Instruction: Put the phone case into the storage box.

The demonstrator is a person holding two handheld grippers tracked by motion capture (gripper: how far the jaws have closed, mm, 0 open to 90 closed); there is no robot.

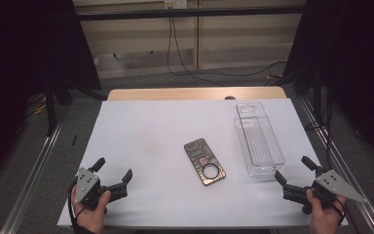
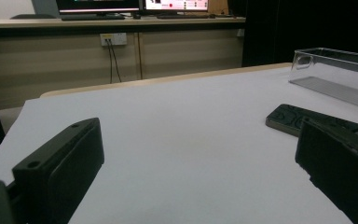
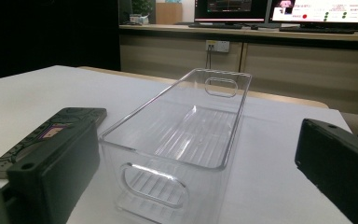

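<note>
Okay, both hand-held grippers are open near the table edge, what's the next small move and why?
Probably slide the left hand-held gripper forward toward the phone case. The case lies flat on the white table, untouched, beside the empty clear bin, and both sets of jaws stand open with nothing between them. The right hand-held gripper sits close to the bin's near end.

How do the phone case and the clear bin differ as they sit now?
The phone case is dark, patterned, flat and slim; the clear bin is see-through, taller, longer and open-topped, nothing inside. The case lies mid-table, angled; the bin sits to its right, running front to back. Both rest on the white table, untouched.
</note>
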